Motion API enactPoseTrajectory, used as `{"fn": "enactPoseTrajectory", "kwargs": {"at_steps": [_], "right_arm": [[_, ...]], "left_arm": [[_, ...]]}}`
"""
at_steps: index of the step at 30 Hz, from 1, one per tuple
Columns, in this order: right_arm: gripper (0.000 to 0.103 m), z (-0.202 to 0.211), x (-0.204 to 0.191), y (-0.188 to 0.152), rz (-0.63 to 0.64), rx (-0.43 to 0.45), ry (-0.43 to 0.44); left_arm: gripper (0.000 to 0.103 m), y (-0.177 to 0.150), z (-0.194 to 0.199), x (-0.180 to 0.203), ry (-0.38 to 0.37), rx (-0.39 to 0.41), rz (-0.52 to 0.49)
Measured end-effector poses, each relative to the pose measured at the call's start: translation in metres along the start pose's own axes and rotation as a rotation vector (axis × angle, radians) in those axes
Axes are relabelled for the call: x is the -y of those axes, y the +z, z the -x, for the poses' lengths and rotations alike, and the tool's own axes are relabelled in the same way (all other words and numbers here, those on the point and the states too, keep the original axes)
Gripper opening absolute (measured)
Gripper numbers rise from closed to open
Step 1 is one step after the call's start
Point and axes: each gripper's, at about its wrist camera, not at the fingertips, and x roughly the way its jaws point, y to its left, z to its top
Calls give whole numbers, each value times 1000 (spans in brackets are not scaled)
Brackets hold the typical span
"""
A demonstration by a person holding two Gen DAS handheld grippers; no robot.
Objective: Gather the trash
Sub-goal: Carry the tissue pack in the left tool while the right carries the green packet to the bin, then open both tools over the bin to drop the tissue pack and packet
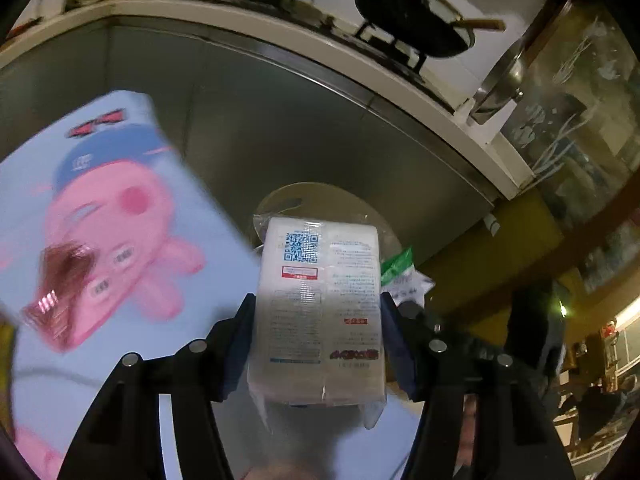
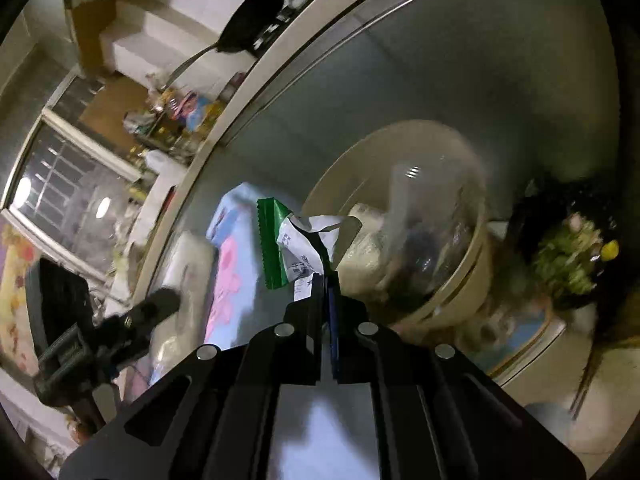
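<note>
Where the left wrist view is centred, a white plastic-wrapped pack (image 1: 318, 312) is seen pinched between the two blue pads of the left gripper (image 1: 318, 308), standing on end at the lower middle of the frame. Its clear film is printed with a blue QR code, a red-bordered label and blocks of small print; the text is too small to be read. The pack's lower end is crumpled and blurred.

In the right wrist view, the right gripper (image 2: 325, 280) is shown with its jaws pressed together on a green and white wrapper (image 2: 286, 246), held at the middle of the frame. The wrapper has a serrated green edge and a white printed section, folded and creased. The same wrapper appears just right of the pack in the left view, partly hidden behind it.

A beige trash bin (image 2: 476, 240) lined with clear film lies right of centre in the right view, directly beyond the wrapper; its contents are blurred and cannot be identified. A blue mat with a pink cartoon pig (image 1: 100, 232) fills the left of the left view, heavily smeared by motion. A wok (image 1: 412, 20) on the stove is cut off at the upper edge.
</note>
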Motion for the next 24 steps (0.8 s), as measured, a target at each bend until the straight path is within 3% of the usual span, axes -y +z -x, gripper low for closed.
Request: {"fn": "enactPoseTrajectory", "kwargs": {"at_steps": [2,4,5,7,10,13,18,24], "right_arm": [[6,-4,4,8,-2,4,-22],[9,-7,11,14,4,5,-31],[22,-11,13,16,10,2,-41],[42,-16,15,16,7,13,-66],[44,-15,16,12,6,39,-64],[44,-5,14,4,6,73,-50],[44,7,-10,-7,46,94,-16],[44,-7,-66,-29,142,19,54]], "left_arm": [[63,12,-26,8,4,-31,4],[72,21,-48,9,18,-53,32],[84,21,-54,9,18,-59,44],[86,21,-62,3,29,-65,77],[85,17,-60,-1,36,-56,84],[85,14,-42,1,44,-22,67],[84,-7,21,-10,57,88,27],[84,-60,103,-38,162,235,-13]]}}
